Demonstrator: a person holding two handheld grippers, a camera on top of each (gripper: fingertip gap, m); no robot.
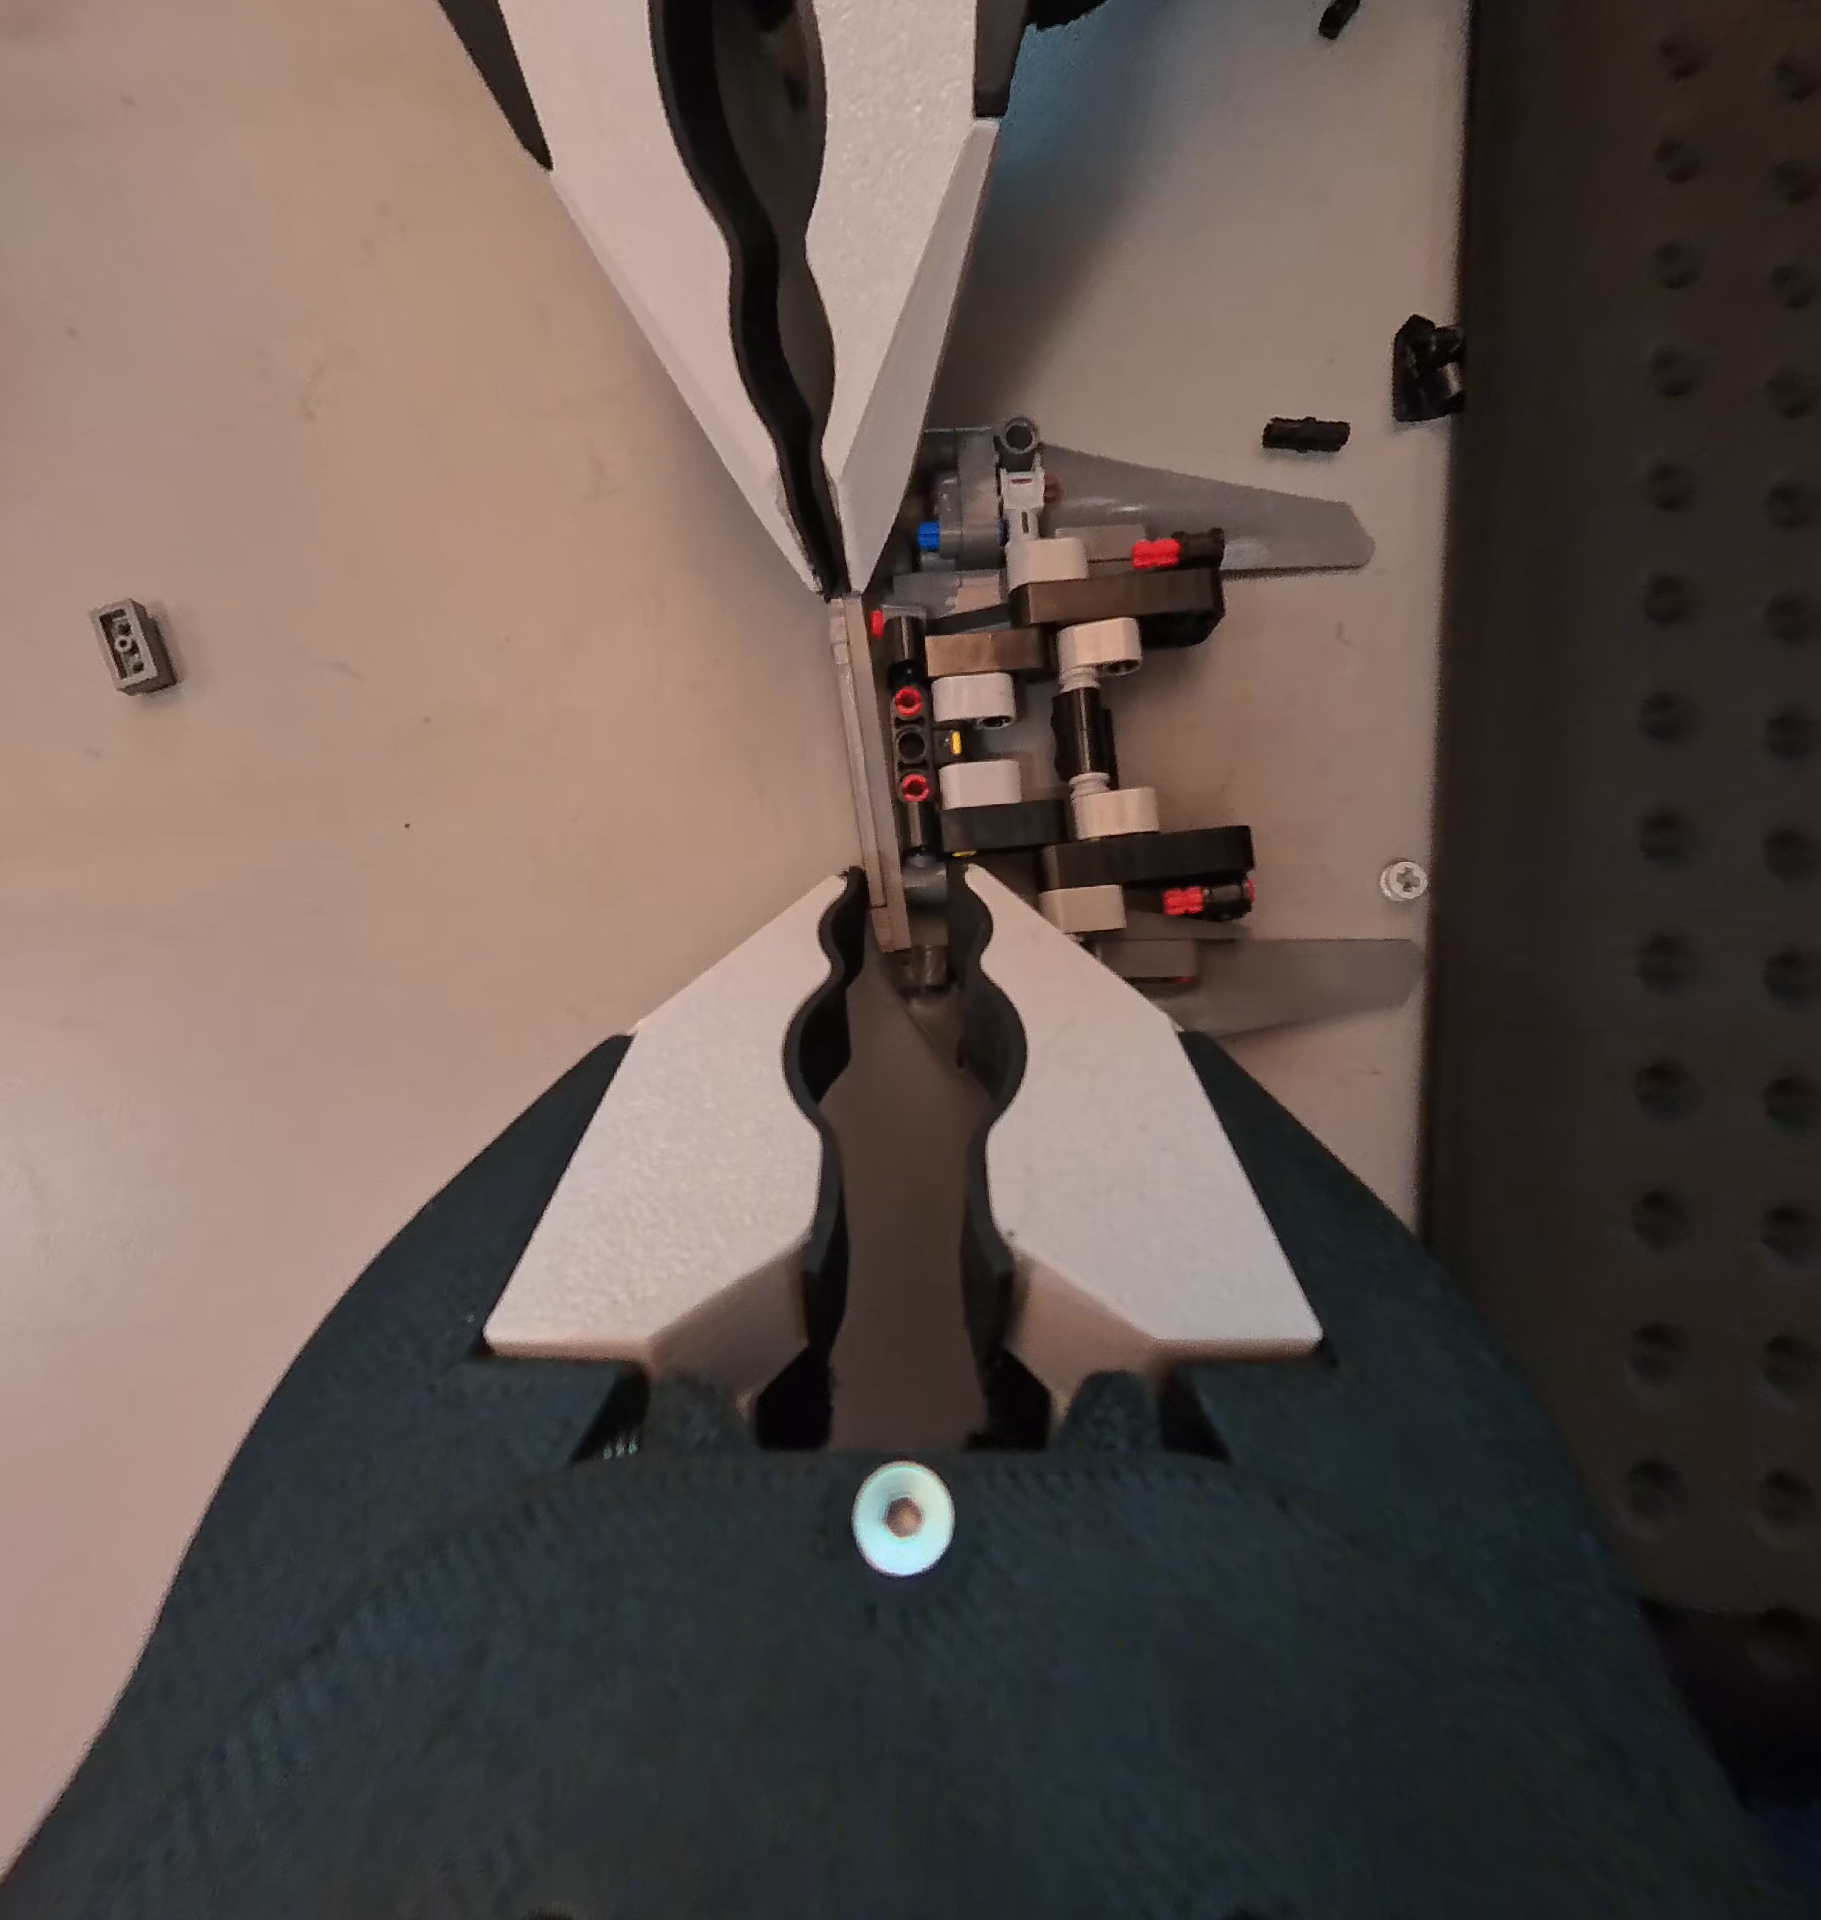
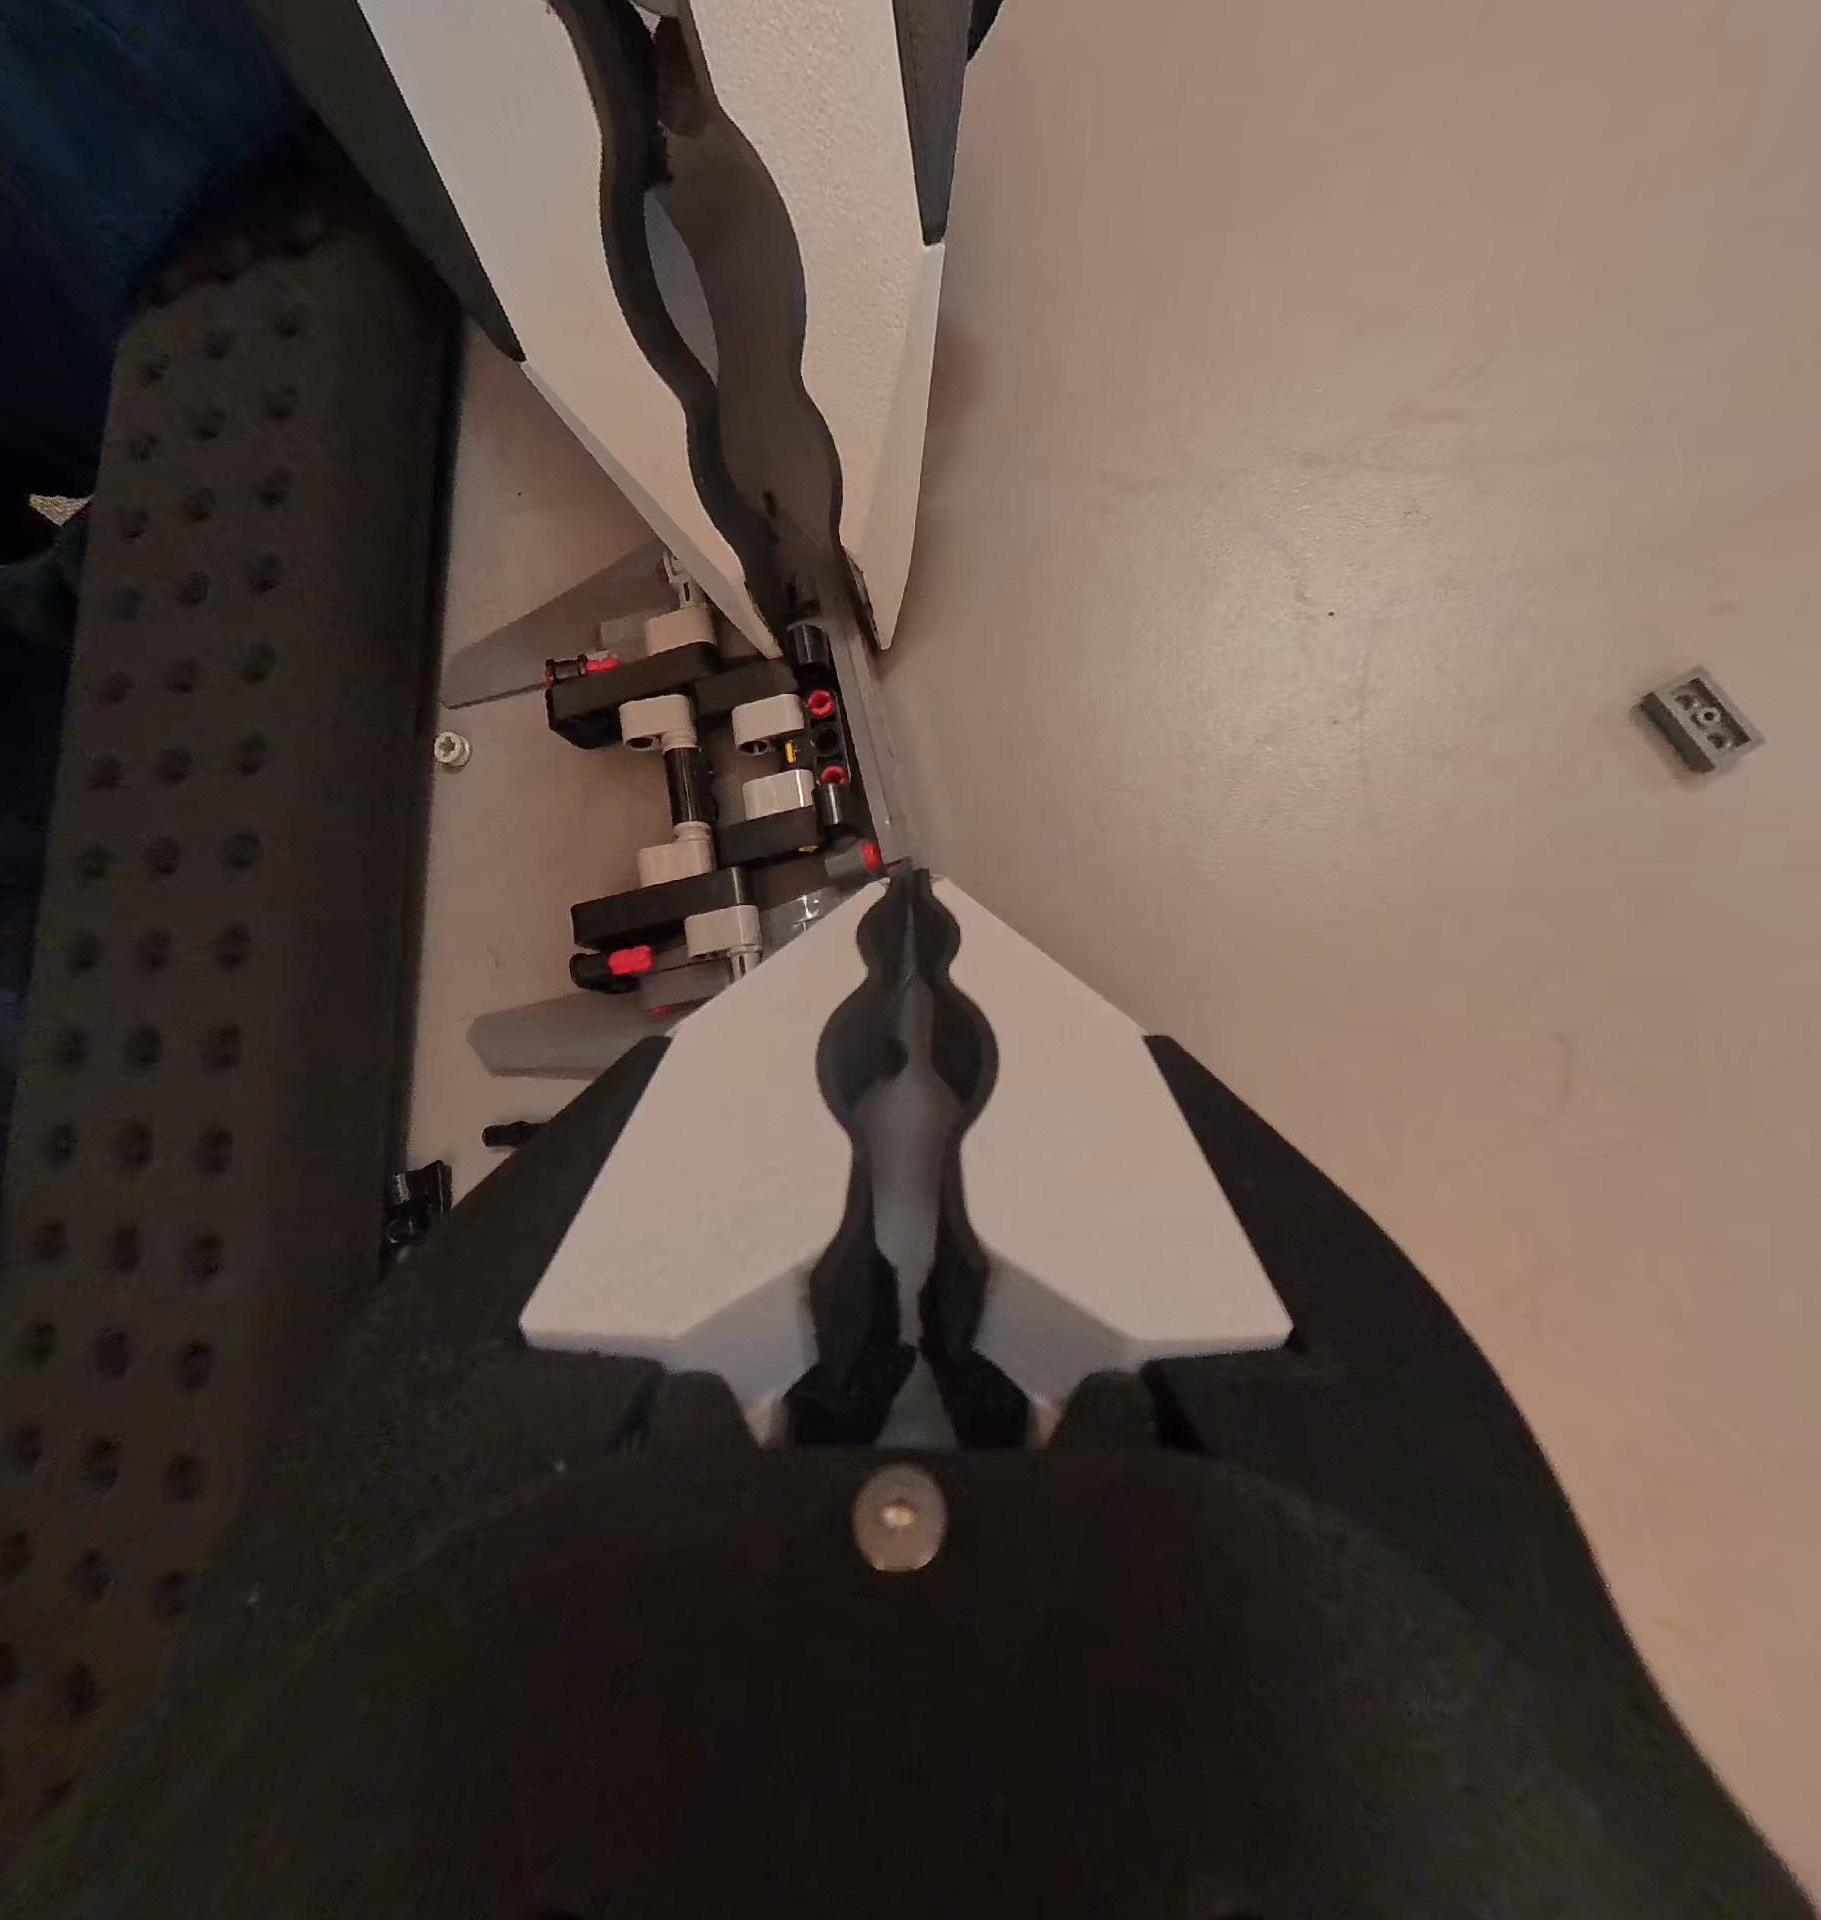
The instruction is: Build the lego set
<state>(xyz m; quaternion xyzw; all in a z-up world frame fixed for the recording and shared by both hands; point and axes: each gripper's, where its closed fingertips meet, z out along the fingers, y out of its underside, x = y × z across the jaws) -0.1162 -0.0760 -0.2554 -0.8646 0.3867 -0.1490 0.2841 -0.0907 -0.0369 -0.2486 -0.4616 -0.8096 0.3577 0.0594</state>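
The lego model (image 1: 1082, 603) is a small assembly of black beams, light grey connectors, red pins and two grey wing plates. It is held on edge over the pale table between both grippers, and also shows in the right wrist view (image 2: 657, 675). My left gripper (image 1: 911, 894) is shut on the model's near end, on its grey plate edge and a dark stub. My right gripper (image 2: 911, 883) is shut on the thin plate edge at the opposite end. Each gripper shows in the other's view, the right one (image 1: 833, 587) and the left one (image 2: 844, 613).
A loose small grey brick (image 1: 135, 646) lies on the pale table (image 1: 366, 935), also in the right wrist view (image 2: 1701, 722). Two small black pieces (image 1: 1306, 433) (image 1: 1425, 366) lie by a dark perforated panel (image 1: 1664, 831) beside the model. A screw head (image 1: 1402, 881) sits near the panel. Left tips to right tips: about 6 centimetres. My left gripper's tips are some 9 centimetres from the screw head (image 1: 1402, 881).
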